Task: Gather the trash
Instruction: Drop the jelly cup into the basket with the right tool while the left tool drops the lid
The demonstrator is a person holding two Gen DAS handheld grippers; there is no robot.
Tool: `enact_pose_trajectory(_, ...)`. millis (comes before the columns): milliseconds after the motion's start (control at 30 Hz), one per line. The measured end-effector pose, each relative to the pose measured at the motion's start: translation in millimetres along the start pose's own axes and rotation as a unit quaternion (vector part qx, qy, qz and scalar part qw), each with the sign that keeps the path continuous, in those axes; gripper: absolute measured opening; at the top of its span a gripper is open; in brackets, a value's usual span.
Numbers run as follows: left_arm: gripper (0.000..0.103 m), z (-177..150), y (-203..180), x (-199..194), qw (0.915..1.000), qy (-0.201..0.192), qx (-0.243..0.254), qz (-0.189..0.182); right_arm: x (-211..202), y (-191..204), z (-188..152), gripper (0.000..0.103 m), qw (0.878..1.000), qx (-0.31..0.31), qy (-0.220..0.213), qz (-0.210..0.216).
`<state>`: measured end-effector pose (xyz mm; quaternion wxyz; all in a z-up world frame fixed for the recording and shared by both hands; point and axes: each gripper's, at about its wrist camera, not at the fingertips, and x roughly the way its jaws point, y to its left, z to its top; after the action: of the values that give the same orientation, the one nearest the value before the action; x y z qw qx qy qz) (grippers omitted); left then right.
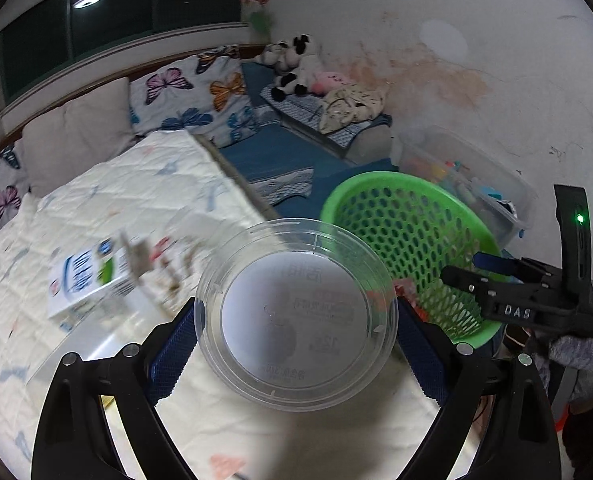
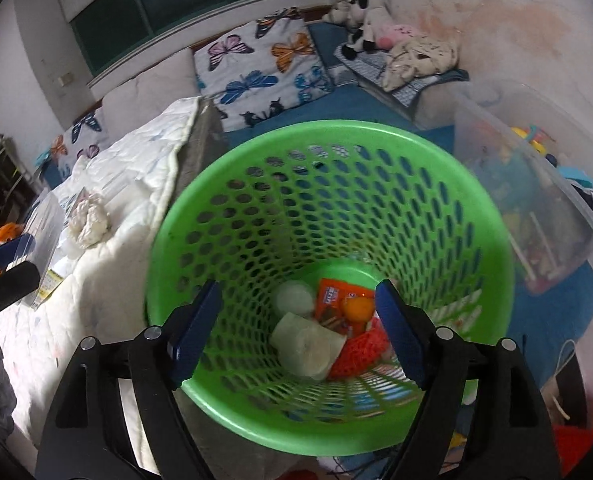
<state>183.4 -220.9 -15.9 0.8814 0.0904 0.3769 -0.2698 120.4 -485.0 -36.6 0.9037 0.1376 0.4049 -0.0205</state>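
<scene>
My left gripper point(image 1: 296, 336) is shut on a clear round plastic container point(image 1: 296, 314) and holds it above the quilted bed, just left of the green mesh basket point(image 1: 412, 216). My right gripper point(image 2: 298, 318) is open and empty, hovering over the basket's mouth point(image 2: 336, 136). It also shows in the left wrist view point(image 1: 508, 292) at the basket's right. Inside the basket lie an orange wrapper point(image 2: 336, 300), a red mesh piece point(image 2: 358, 354), a clear cup point(image 2: 294, 300) and pale crumpled plastic point(image 2: 306, 346). A white and blue carton point(image 1: 84, 280) lies on the bed.
A crumpled white tissue point(image 2: 90, 220) and a clear box point(image 2: 44, 224) lie on the quilt point(image 2: 136, 184). A clear storage bin point(image 2: 536, 184) of toys stands right of the basket. Butterfly pillows point(image 2: 256, 72) and plush toys point(image 2: 364, 24) sit behind.
</scene>
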Motion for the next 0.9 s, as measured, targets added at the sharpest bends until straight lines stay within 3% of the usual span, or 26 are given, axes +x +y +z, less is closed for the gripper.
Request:
enact_pose_trajectory(600,0.090,24.5,-78.9,68.9,0.9964,0.046,0.054,-0.045,-39.2,-34.1,-23.2,0.079,0.999,0.041,-0.017,0.002)
enact_pose_trajectory(900,0.093,21.8,-86.6,82.1,0.9950,0.057,0.058,-0.058,-41.8,-35.5,-29.5,0.079,0.999,0.050,-0.016,0.005)
